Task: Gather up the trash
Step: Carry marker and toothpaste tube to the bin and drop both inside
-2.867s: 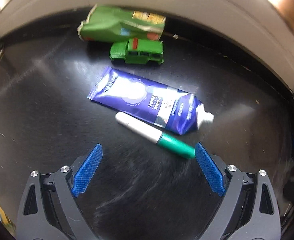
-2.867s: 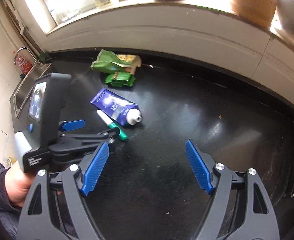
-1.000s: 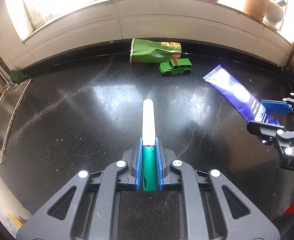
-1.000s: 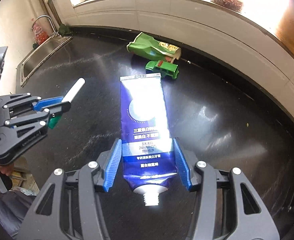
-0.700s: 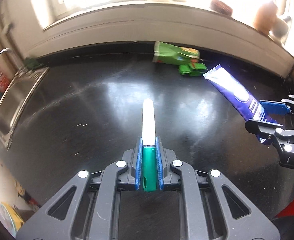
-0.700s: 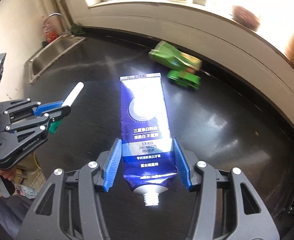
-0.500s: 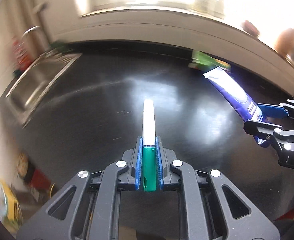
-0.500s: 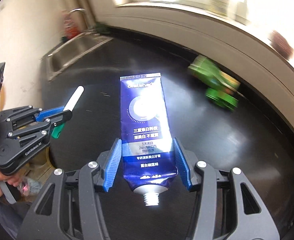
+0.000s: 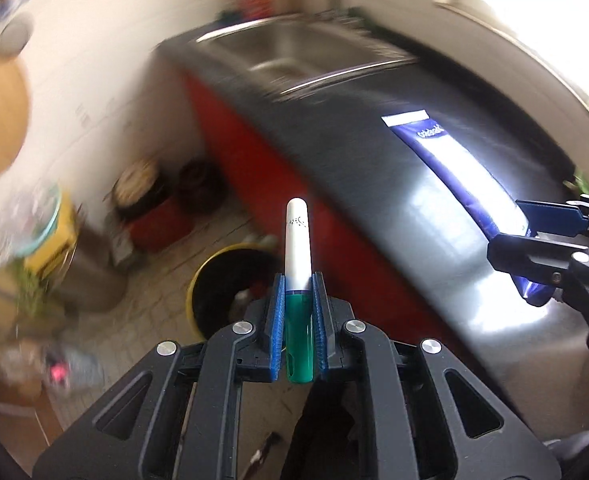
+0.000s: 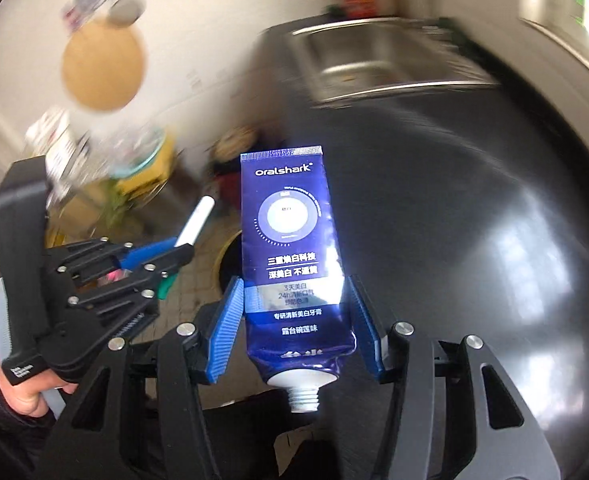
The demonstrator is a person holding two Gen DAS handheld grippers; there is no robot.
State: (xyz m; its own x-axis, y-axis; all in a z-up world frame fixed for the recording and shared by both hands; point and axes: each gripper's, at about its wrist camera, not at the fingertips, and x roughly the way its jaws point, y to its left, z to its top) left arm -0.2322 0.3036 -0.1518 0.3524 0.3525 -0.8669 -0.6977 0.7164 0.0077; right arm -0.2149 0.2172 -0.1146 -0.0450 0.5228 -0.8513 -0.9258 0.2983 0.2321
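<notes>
Trash is held in both grippers. In the left wrist view, the left gripper (image 9: 298, 332) is squeezed tight on a pen (image 9: 296, 280). The blue pads (image 9: 277, 328) press on the green end, and the white end sticks straight out in front. Below the pen, down on the floor, sits a yellow bin (image 9: 230, 280) with a dark inside. A red cabinet front (image 9: 262, 160) stands next to the bin, under a black counter (image 9: 394, 152). A metal sink (image 9: 294, 52) is set into the far end of the counter. On the right side, the right gripper (image 9: 550, 248) holds a blue toothpaste tube (image 9: 458, 168) up over the counter. Much of the room is blurry.

In the right wrist view, the right gripper (image 10: 298, 328) is closed partway, with its pads against both sides of the toothpaste tube (image 10: 290, 240). The tube's flat end points away, and its open white neck points back toward the camera. It has no cap on. To the left, the left gripper (image 10: 166, 256) holds the pen (image 10: 195, 222), and a hand (image 10: 22, 388) grips its handle. The bin (image 10: 226, 260) peeks out behind the tube, partly hidden. The counter (image 10: 454, 200) fills the right side, with the sink (image 10: 374, 60) at the back.
</notes>
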